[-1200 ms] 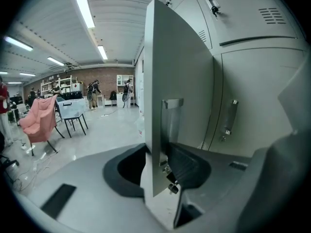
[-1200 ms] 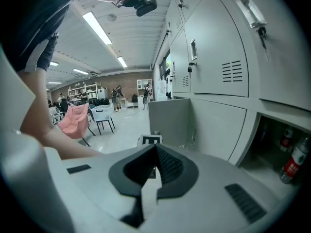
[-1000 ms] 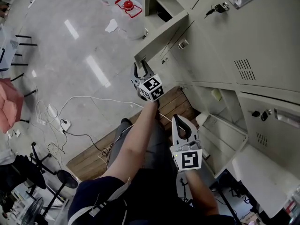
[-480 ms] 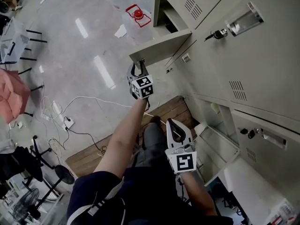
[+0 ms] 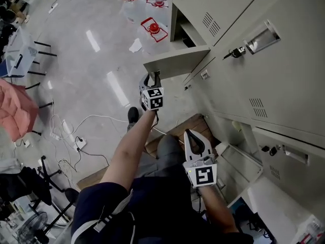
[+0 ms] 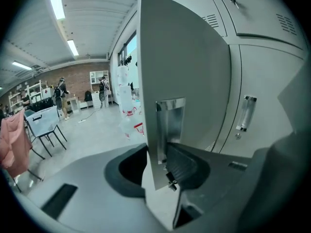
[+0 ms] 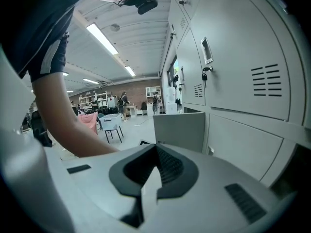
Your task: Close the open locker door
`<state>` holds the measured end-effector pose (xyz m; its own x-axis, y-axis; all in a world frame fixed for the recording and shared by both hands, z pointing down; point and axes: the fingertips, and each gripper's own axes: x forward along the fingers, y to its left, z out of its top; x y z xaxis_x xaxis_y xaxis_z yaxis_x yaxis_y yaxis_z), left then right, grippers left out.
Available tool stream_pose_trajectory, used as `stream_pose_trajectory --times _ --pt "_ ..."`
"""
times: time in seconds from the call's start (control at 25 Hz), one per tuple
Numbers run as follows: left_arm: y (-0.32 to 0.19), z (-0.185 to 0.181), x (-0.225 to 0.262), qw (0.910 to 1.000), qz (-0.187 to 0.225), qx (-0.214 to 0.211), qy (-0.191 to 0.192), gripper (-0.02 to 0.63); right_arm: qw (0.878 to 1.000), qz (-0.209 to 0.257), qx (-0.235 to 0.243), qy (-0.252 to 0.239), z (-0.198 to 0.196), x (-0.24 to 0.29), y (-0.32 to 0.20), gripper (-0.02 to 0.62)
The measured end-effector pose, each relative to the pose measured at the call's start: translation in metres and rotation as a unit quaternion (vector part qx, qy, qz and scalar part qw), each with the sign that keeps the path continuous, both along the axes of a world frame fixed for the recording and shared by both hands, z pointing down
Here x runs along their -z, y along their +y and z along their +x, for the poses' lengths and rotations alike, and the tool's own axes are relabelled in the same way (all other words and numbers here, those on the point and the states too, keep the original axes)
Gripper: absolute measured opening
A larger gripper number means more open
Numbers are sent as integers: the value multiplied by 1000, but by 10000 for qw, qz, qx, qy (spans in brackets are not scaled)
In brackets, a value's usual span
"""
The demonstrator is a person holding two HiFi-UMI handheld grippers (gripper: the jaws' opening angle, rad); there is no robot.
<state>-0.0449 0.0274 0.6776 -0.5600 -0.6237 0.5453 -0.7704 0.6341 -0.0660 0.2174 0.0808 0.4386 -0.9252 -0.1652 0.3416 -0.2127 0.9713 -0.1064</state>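
Observation:
The open grey locker door (image 5: 177,61) juts out from the bank of lockers in the upper middle of the head view. My left gripper (image 5: 152,77) has its jaws shut on that door's free edge. In the left gripper view the door (image 6: 184,72) runs between the jaws of the left gripper (image 6: 158,154), just below its recessed metal handle (image 6: 170,123). My right gripper (image 5: 190,132) hangs lower, near the person's legs, shut and empty. In the right gripper view its jaw tips (image 7: 155,152) meet, and the open door (image 7: 180,127) stands ahead.
Water jugs with red caps (image 5: 152,29) stand on the floor behind the door. Cables (image 5: 76,136) trail across the floor at the left, near a pink cloth (image 5: 15,111). A lower locker door (image 5: 244,156) hangs open at the right. A key (image 5: 234,52) sits in a closed door's lock.
My left gripper has moved sideways with the door edge held in it, and the door has swung with it. The right gripper has drifted a little upward.

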Motion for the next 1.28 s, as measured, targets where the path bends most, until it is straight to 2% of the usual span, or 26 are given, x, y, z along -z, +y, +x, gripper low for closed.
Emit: stream_pose_trajectory --times 0.32,0.52,1.0,1.12,1.28 --pt "-18 -30 1 9959 163 -893 -49 129 9969 75 -730 293 -54 -21 4 -3" --pt "-34 -48 1 9917 140 -1281 5 127 9933 241 -1122 116 -100 -17 5 -4" --pt "-75 -81 0 9717 -13 -2359 88 127 9788 226 -2025 226 -175 -25 1 -3" --pt "-82 -87 -1 9676 -66 -2524 104 127 9767 129 -2102 406 -183 -31 3 -3" --pt "-94 -92 0 9623 -107 -2718 59 127 9751 74 -2199 260 -194 -29 -6 -3"
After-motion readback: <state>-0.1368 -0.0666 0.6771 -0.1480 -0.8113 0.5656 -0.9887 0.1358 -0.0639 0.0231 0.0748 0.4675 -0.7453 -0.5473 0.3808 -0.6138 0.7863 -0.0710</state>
